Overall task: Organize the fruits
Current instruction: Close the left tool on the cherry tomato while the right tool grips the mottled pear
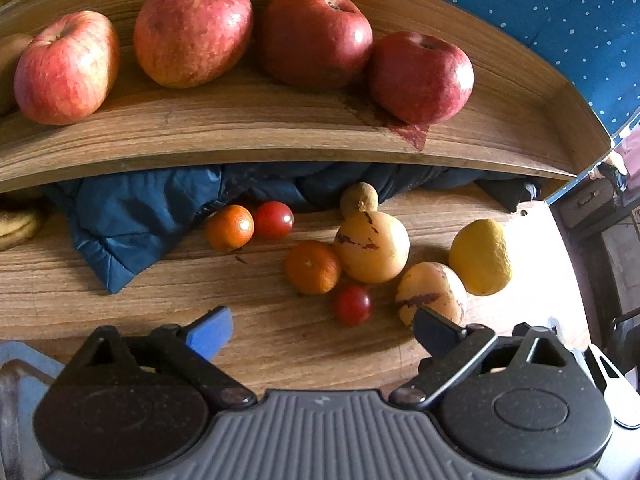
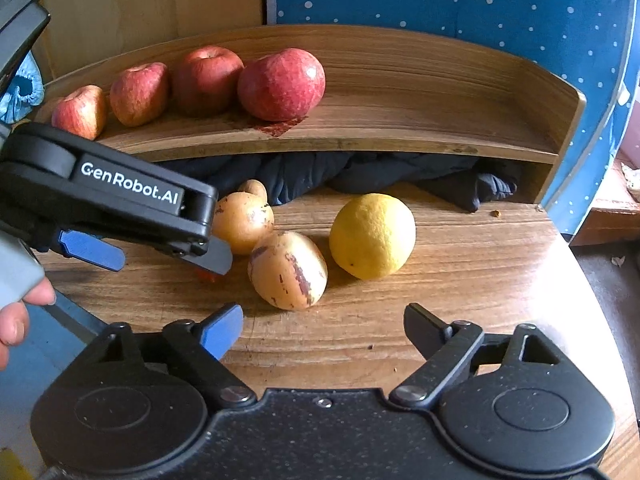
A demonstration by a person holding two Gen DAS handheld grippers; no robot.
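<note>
On the raised wooden shelf (image 1: 280, 128), four red apples (image 1: 192, 34) sit in a row. On the table (image 1: 120, 280) below lie a lemon (image 2: 372, 236), pepino melons (image 2: 288, 270), oranges (image 1: 312, 267) and cherry tomatoes (image 1: 353, 305). Left gripper (image 1: 322, 330) and right gripper (image 2: 324, 324) both gape wide, holding nothing.

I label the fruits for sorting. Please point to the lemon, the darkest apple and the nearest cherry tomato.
lemon (image 2: 372, 236), right wrist view, middle of peel
darkest apple (image 1: 316, 34), left wrist view, front skin
nearest cherry tomato (image 1: 353, 305), left wrist view, centre
</note>
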